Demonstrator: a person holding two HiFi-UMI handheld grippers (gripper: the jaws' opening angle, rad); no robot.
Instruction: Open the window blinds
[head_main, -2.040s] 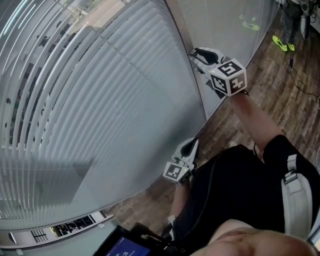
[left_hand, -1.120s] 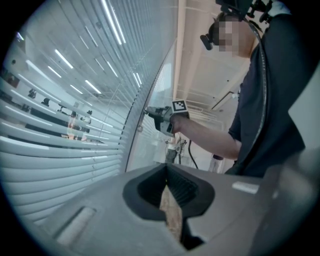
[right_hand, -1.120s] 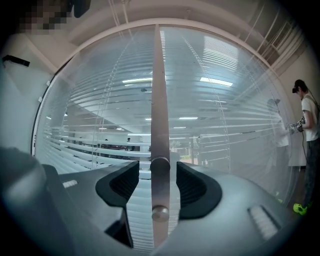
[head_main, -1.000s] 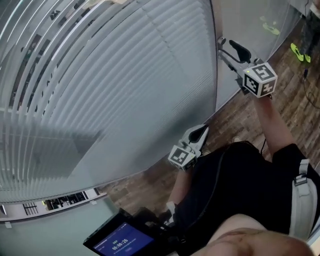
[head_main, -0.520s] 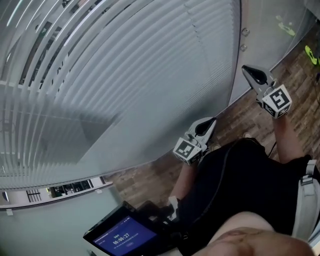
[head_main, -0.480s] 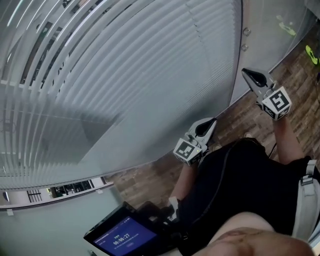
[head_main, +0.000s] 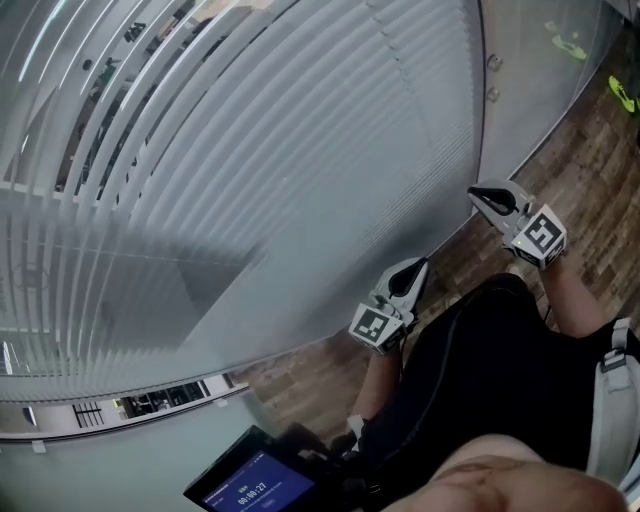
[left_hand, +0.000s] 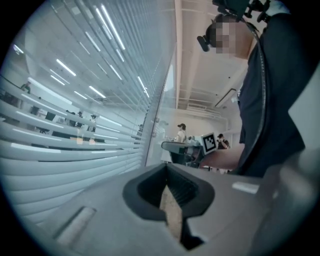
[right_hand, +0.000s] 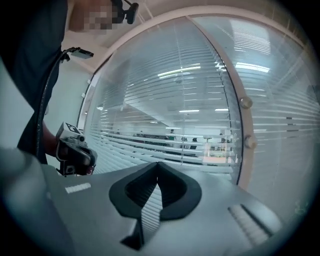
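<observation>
- Pale grey slats of the window blinds (head_main: 300, 150) fill the glazed wall directly ahead of the person. On the right they end at an upright frame post (head_main: 482, 110) that carries two small round knobs (head_main: 491, 63).
- Change noted: a second ago the right gripper (head_main: 478, 197) stood high beside that post with its jaws wide apart. It now sits lower, nearer the wooden floor (head_main: 590, 150), clear of post and knobs, with its jaws fully together on nothing.
- Left gripper (head_main: 414, 272): little changed, low by the person's body, tips also together and empty, touching nothing.
- Bearing on the task: neither tool is in contact with the blinds or the knobs. Judged, the right hand has come away from the control side. Whether this ends an adjustment or precedes a fresh approach cannot be settled.
- Slat condition: the upper band is tilted enough for the office beyond to show through the gaps. The lower band overlaps into a near-solid face. Judged, the blinds are partly open at best.
- Orientation: each slat's long axis runs level across the window, from the post leftward; the bowing in the head view is judged a lens effect. The slats stack vertically, and the broad faces of the lower ones turn toward the room.
</observation>
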